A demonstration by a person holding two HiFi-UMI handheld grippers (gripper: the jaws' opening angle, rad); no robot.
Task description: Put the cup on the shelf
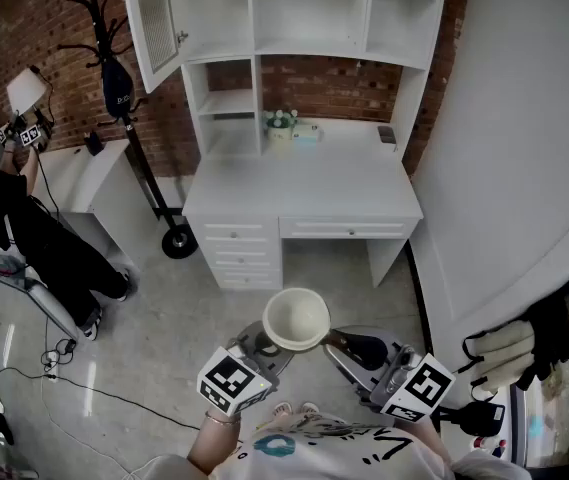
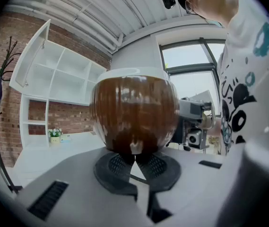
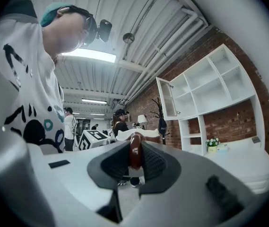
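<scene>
The left gripper [image 2: 134, 157] has its jaws pressed nearly together on the narrow foot of a round, glossy brown cup with a white inside [image 2: 134, 112]. The right gripper [image 3: 135, 159] pinches the cup's thin brown loop handle [image 3: 135, 148], which stands edge-on between its ribbed pads. In the head view the cup [image 1: 296, 318] hangs mouth-up between the two tools, low in front of the person. It is well apart from the tall white open-fronted shelf unit [image 1: 309, 56] that rises above a white desk with drawers [image 1: 299, 188] against the brick wall. The cup looks like glazed ceramic, so I judge it stiff, fairly heavy for its size, slick under the pads and liable to chip or break if dropped or knocked on a shelf edge. The handle gives the surest hold against slipping, and the pinch on the foot should steady the bowl against swinging.
</scene>
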